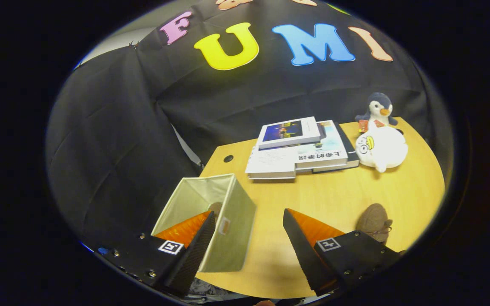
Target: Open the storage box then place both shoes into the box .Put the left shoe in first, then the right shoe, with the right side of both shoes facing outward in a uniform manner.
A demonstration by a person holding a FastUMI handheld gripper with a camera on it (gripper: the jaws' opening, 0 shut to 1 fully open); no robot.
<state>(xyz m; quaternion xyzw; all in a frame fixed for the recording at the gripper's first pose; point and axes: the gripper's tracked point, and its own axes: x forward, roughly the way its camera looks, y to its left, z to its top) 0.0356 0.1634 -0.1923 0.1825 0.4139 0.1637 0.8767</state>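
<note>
Two black fingers of the claw [249, 223] stand spread wide apart above the wooden desk [338, 199], grasping nothing; bare desk surface shows between them. Each finger carries an orange wedge on its upper face and a small square marker near its base. Behind the left finger [194, 250] sits the storage box [211, 212], a cream fabric bin with its top open, standing at the desk's near left corner. Inside it, just past the finger's tip, a rounded brown form is visible, apparently one shoe [216, 208], though most of it is hidden. The other brown shoe [372, 221], with laces, lies on the desk just beyond the right finger [309, 250], well apart from the box. Farther back rests a stack of books [298, 148], and beside it, to the right, a white plush toy [381, 146] with a penguin plush [379, 108] behind it, touching. A round cable hole [228, 158] marks the desk's far left corner.
</note>
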